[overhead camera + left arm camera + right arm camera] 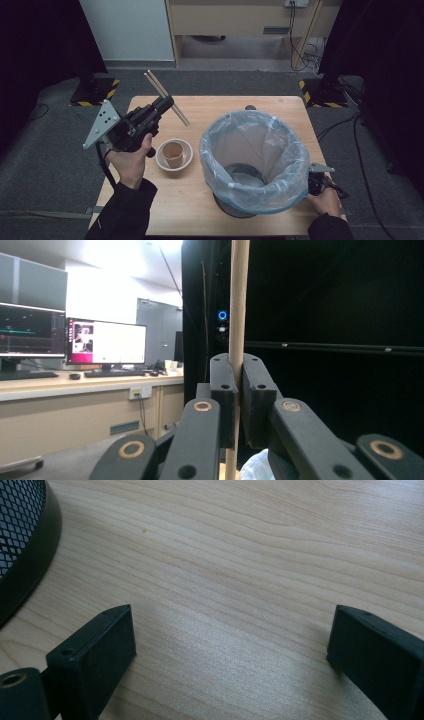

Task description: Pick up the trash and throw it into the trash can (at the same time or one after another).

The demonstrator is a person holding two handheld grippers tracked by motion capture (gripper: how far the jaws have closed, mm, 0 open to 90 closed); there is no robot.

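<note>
My left gripper [167,104] is held up over the table's left side, shut on a pair of wooden chopsticks [165,95] that slant from upper left to lower right. In the left gripper view the chopsticks [238,305] stand upright between the closed jaws of the left gripper [239,390]. A bin [255,160] lined with a pale blue plastic bag stands on the table's right half. My right gripper [230,645] rests low behind the bin at the table's right front, open over bare wood, the bin's black mesh base [22,545] at its left.
A brown paper cup [173,153] sits inside a white bowl [160,160] left of the bin. The wooden table [210,107] has a small dark round thing [250,107] at its far edge. Dark curtains and stands flank the table.
</note>
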